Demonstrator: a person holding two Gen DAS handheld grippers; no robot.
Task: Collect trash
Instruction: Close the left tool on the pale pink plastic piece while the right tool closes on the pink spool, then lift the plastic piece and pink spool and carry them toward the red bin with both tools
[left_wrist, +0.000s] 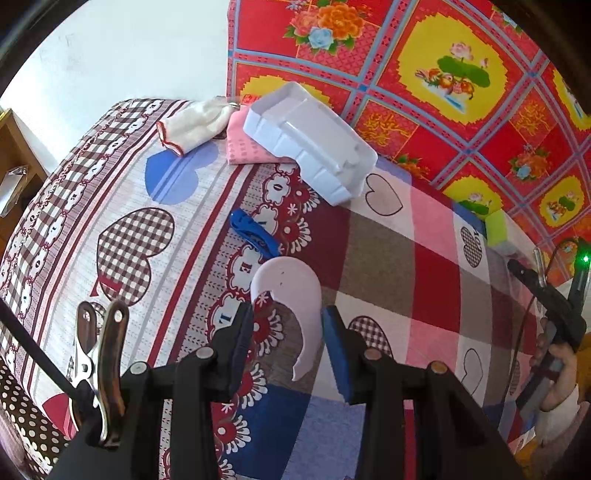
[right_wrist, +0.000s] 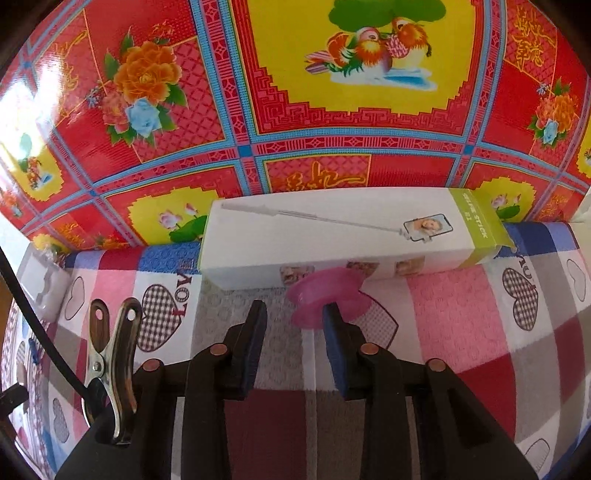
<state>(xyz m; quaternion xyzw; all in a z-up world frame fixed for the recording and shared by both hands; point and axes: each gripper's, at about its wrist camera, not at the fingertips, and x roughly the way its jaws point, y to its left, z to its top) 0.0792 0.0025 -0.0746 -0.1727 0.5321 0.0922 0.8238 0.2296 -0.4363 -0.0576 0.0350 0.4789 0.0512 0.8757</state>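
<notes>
The left hand-held gripper (left_wrist: 288, 325) stands partly open over the patterned bedspread (left_wrist: 388, 240), a broken white plastic piece (left_wrist: 291, 295) between its pads; whether they press it I cannot tell. The right hand-held gripper (right_wrist: 294, 314) is released, jaws apart, a pink plastic spool (right_wrist: 328, 295) by its right finger. Only the left view shows the white tray (left_wrist: 314, 144), blue clip (left_wrist: 253, 232) and folded cloths (left_wrist: 192, 125); only the right shows the selfie-stick box (right_wrist: 351, 236).
</notes>
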